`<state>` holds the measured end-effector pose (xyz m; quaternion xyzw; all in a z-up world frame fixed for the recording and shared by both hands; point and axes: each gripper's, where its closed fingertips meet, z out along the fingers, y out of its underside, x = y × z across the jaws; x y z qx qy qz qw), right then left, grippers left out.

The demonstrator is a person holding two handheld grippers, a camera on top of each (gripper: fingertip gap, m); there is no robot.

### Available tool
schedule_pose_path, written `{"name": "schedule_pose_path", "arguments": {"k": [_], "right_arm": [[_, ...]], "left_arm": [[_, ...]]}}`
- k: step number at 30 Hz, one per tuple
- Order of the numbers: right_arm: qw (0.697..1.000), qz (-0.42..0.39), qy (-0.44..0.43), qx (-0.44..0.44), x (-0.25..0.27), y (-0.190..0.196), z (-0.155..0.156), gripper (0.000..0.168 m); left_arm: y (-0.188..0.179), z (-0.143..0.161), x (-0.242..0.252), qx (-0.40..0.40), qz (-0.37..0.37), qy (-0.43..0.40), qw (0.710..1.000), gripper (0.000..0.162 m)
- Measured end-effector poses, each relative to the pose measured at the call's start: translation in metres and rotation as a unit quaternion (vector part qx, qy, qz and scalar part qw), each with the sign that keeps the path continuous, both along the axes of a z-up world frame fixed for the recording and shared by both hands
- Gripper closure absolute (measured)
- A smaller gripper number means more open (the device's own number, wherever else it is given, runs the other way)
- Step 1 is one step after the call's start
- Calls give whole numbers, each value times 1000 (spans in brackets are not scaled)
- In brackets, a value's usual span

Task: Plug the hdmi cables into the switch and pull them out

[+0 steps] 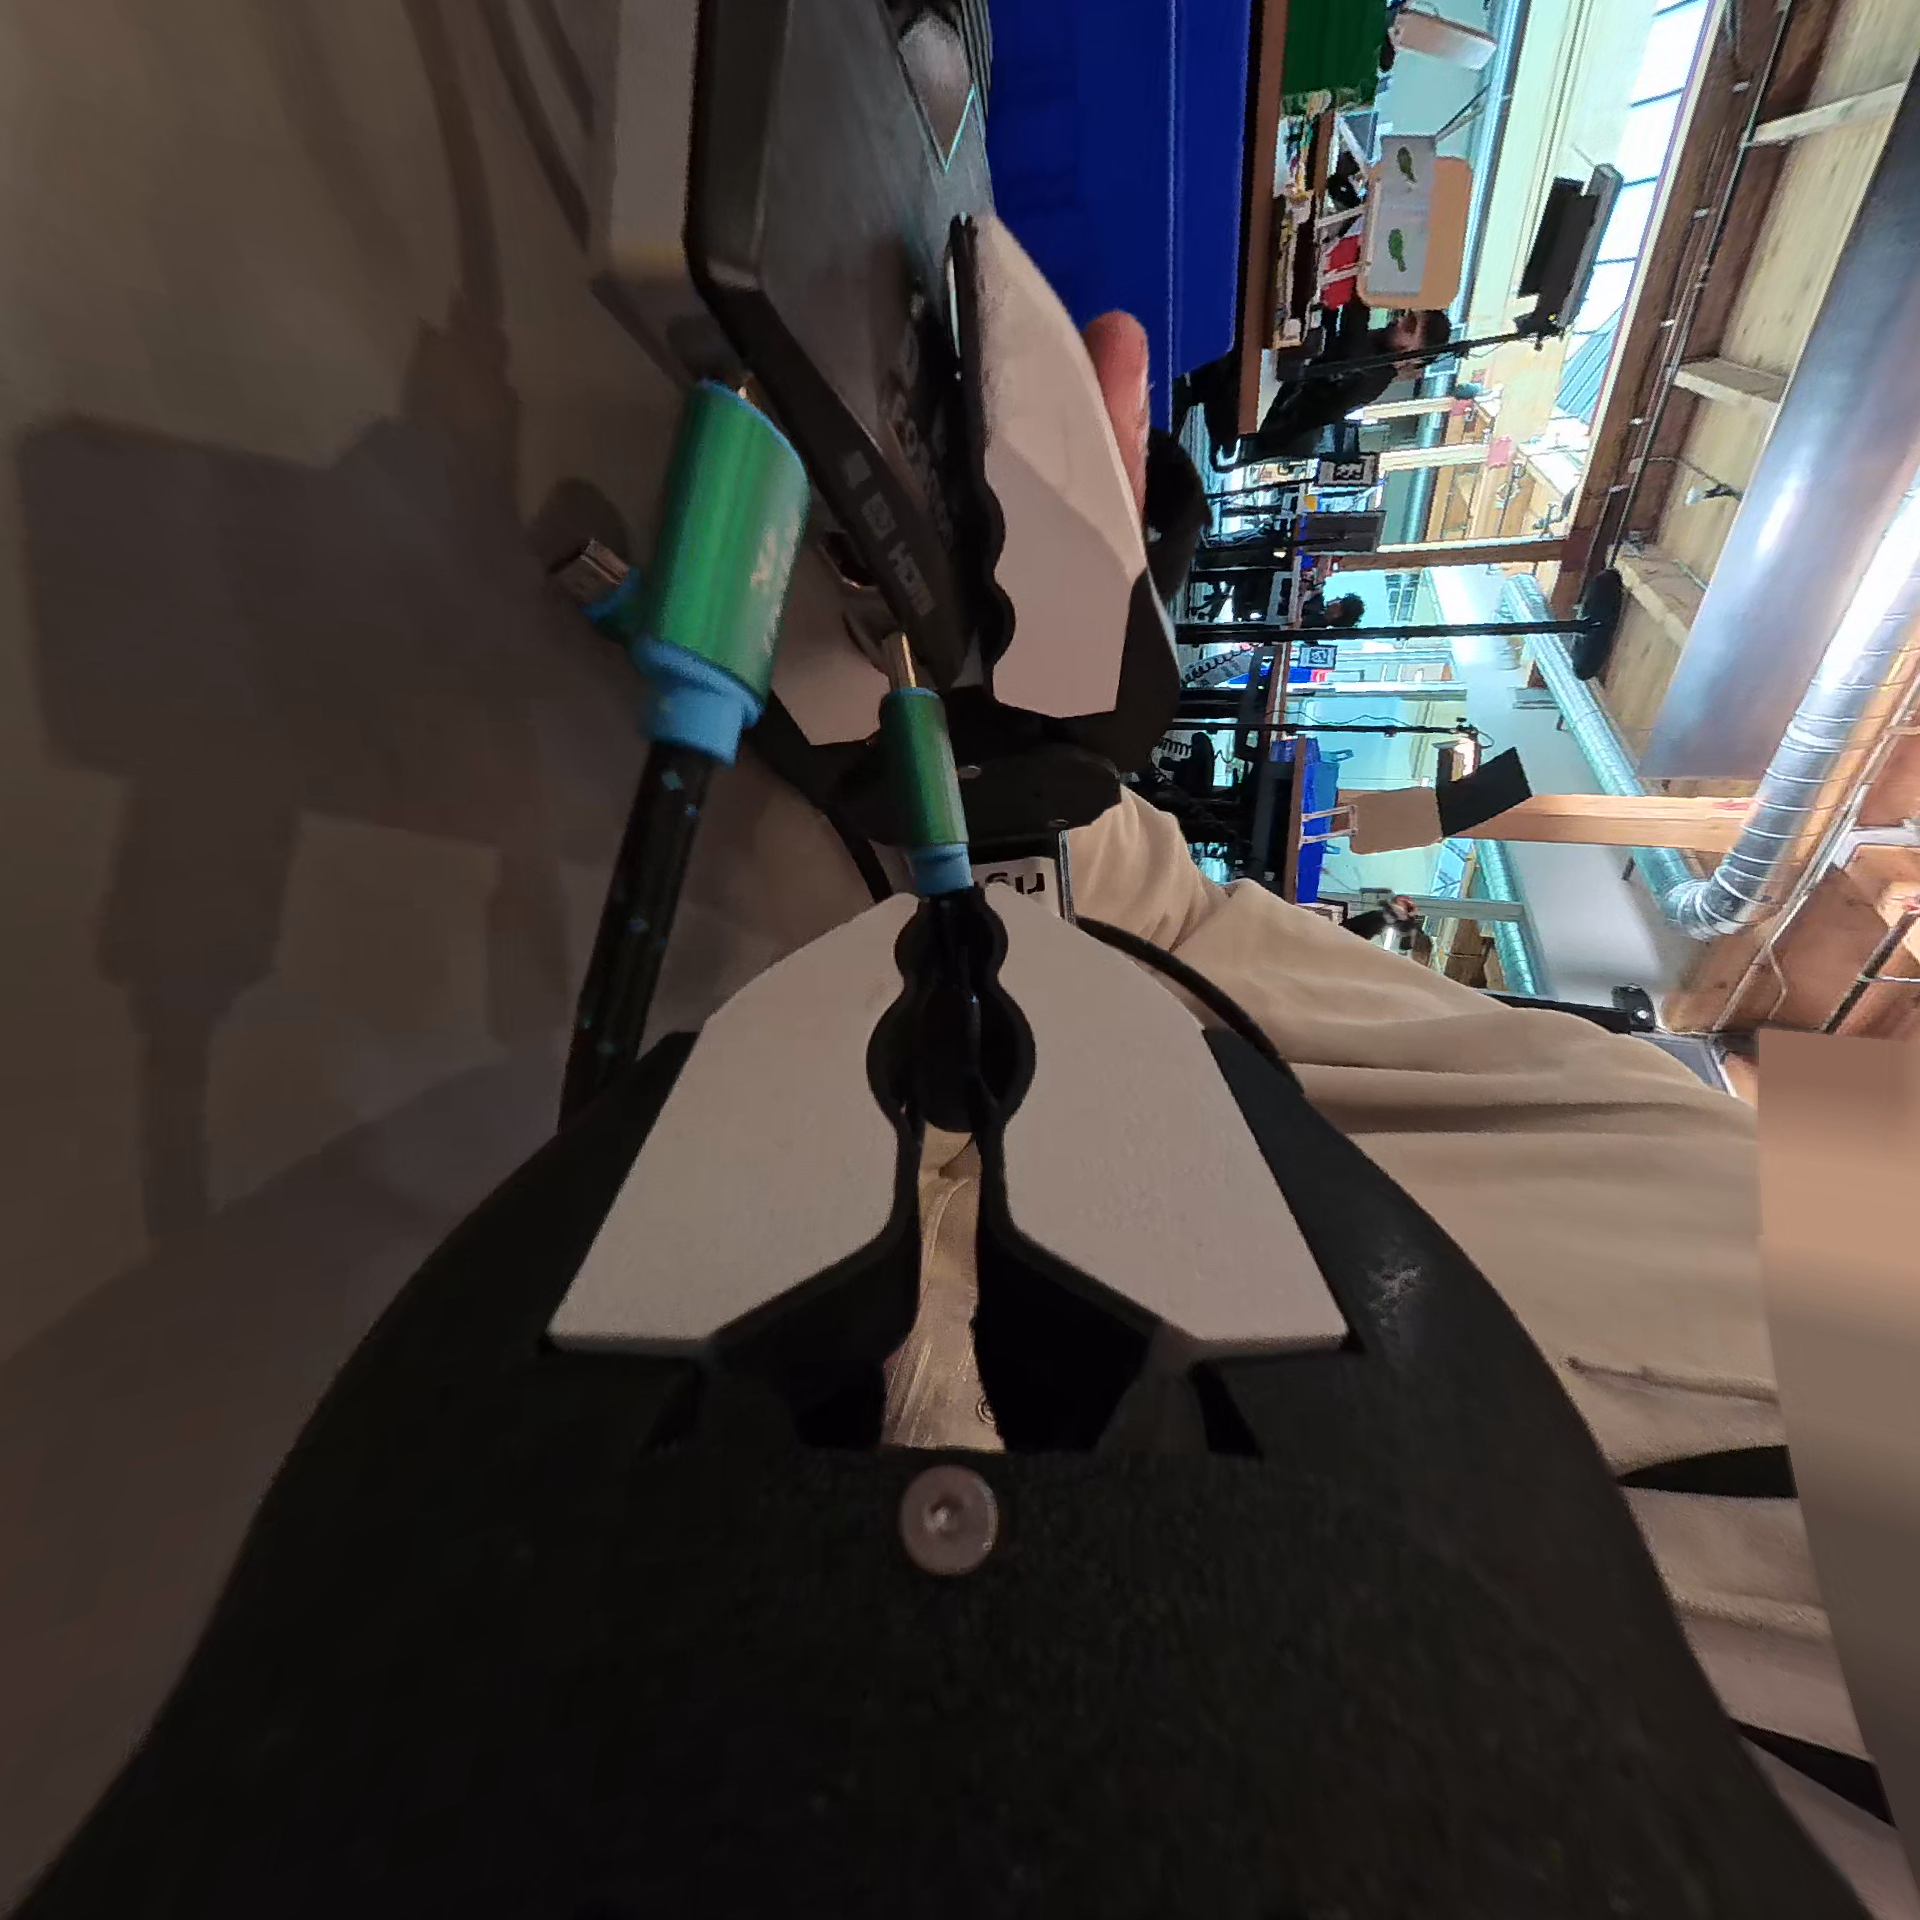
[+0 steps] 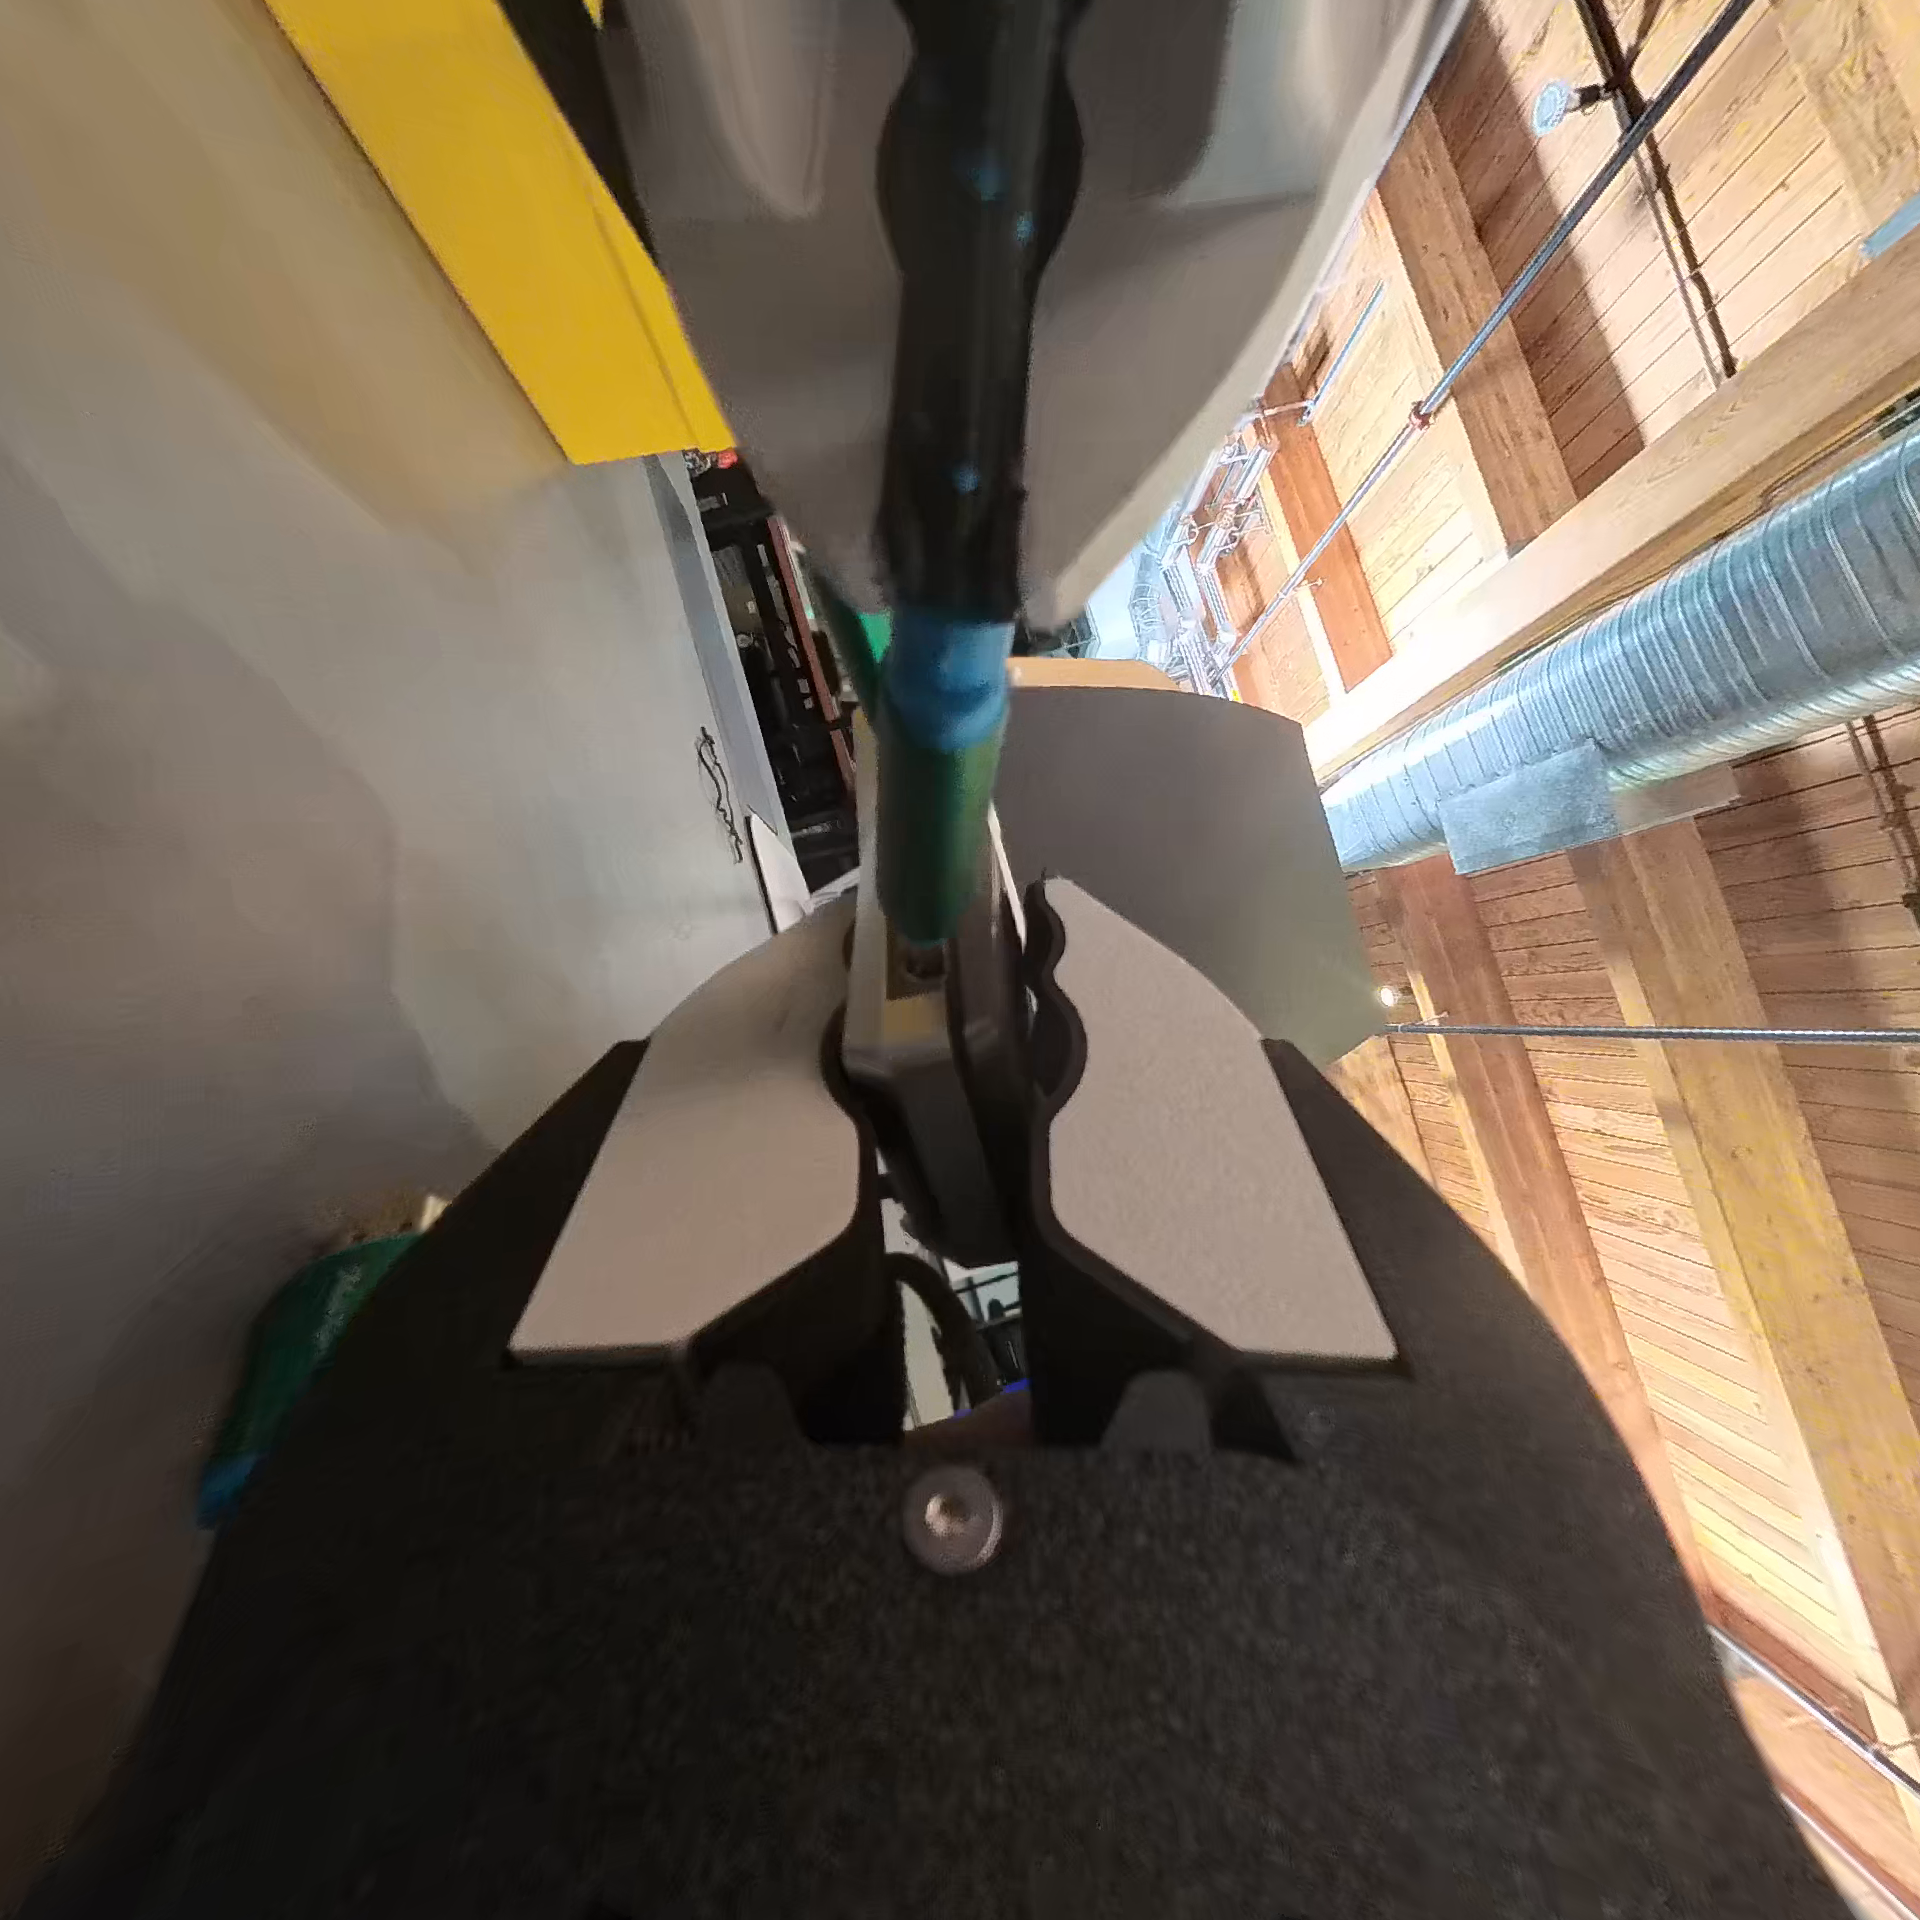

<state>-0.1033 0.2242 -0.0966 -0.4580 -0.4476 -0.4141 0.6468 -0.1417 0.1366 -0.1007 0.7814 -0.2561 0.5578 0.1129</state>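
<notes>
The black HDMI switch (image 1: pixel 831 260) is clamped at its edge by my right gripper (image 2: pixel 935 935), which is shut on it; that gripper also shows in the left wrist view (image 1: pixel 977 468). My left gripper (image 1: pixel 951 925) is shut on a black braided cable just behind its small green plug (image 1: pixel 925 790). The plug's metal tip meets the switch's port edge; how far in it sits is unclear. In the right wrist view the same plug (image 2: pixel 925 831) points down into the switch (image 2: pixel 935 1101). A second, larger green HDMI plug (image 1: pixel 727 551) sits in the switch's side.
A beige table surface (image 1: pixel 260 727) lies to the left. A small silver connector (image 1: pixel 592 571) hangs by the large plug. A person's cream sleeve (image 1: pixel 1403 1143) is to the right. A yellow box (image 2: pixel 499 208) and a blue bin (image 1: pixel 1112 156) stand nearby. One gripper's finger ends stand about 9 centimeters off the other's.
</notes>
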Motion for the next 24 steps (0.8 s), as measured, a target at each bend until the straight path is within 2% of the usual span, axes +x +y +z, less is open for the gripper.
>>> {"name": "schedule_pose_path", "arguments": {"k": [3,7,13,15,18,21,24], "right_arm": [[1000,-7,3,-5,3,2,-1,143],[1000,-21,1,-14,7,3,-4,144],[999,-28,11,-35,7,4,-8,145],[999,-25,12,-35,7,4,-8,145],[999,-26,15,-27,9,3,-5,145],[999,-39,0,-19,12,5,-5,145],[999,-44,-3,-23,12,6,-7,145]], "left_arm": [[2,-3,1,30,-7,9,999,157],[9,-10,0,119,-28,47,991,157],[18,-27,-6,281,-65,115,950,155],[8,-22,-2,260,-75,100,957,156],[-1,-7,5,144,-46,47,987,157],[6,2,6,46,-2,13,999,157],[10,1,5,30,18,13,999,157]]}}
